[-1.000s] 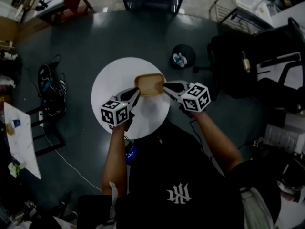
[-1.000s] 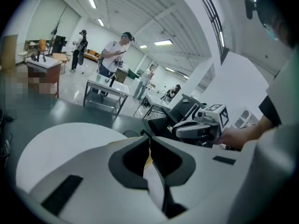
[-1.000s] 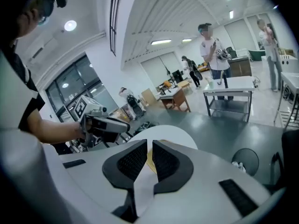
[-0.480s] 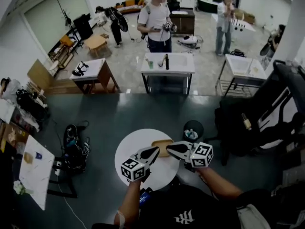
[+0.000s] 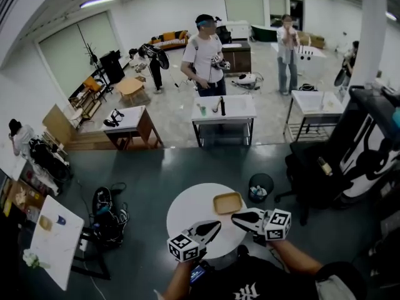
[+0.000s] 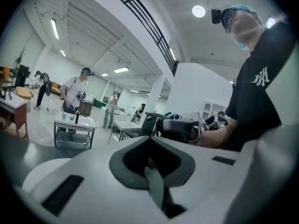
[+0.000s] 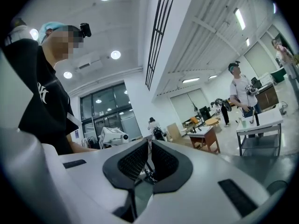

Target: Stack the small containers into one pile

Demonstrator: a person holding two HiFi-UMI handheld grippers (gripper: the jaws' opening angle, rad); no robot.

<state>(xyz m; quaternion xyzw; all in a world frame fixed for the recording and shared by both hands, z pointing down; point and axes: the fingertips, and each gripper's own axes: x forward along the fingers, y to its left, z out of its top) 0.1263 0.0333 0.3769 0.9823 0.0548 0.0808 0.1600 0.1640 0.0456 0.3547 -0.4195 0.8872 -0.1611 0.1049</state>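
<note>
Above the near part of the table (image 5: 187, 208), the left tool (image 5: 216, 224) and right tool (image 5: 235, 217) were each pressed together and empty. Stacking appeared complete, so both tools were best kept clear of the pile. The small containers (image 5: 227, 202) sat toward the table's far right, opening upward, long axis left-to-right in the head view.

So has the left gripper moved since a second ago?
Yes. The left gripper was at the tan container's left edge; now it sits nearer the person, by the white table's near rim, clear of the container.
</note>
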